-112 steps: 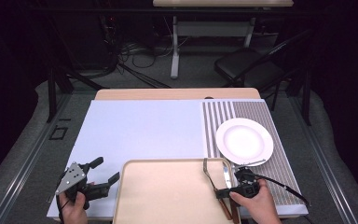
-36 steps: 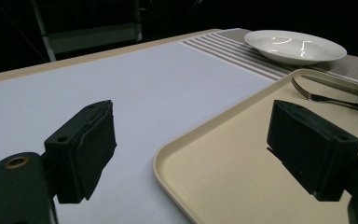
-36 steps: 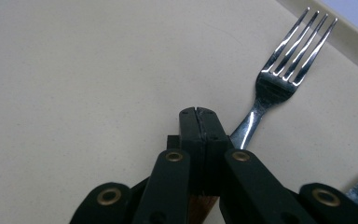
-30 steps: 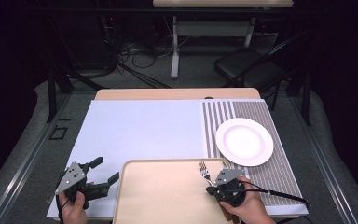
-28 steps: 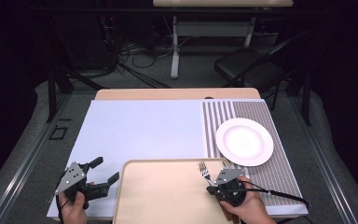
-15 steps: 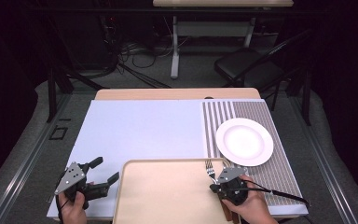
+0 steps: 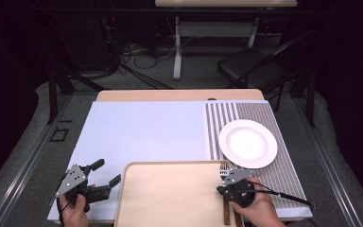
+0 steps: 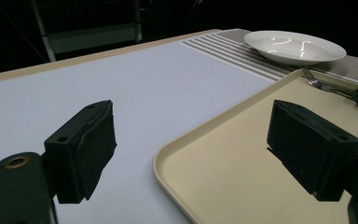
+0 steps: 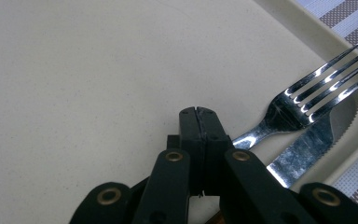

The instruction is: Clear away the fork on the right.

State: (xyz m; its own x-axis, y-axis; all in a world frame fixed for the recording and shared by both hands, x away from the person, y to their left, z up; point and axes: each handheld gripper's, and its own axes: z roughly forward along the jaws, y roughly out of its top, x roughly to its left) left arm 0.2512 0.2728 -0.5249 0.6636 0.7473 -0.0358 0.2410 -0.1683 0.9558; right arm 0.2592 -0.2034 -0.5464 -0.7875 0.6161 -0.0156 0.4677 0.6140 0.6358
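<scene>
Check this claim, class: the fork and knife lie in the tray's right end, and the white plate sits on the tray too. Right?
Not quite. The white plate sits on the striped mat beyond the tray, as the high view shows. The fork and knife do lie in the tray's right end.

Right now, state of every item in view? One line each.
Left gripper: open, holding nothing, above the near left corner of the tray.
Right gripper: shut, nothing between its jaws, beside the fork.
Beige plastic tray: flat on the table.
Silver metal fork: lying on the tray.
Serrated knife: lying beside the fork.
Round white plate: upright and bare, on the striped mat.
</scene>
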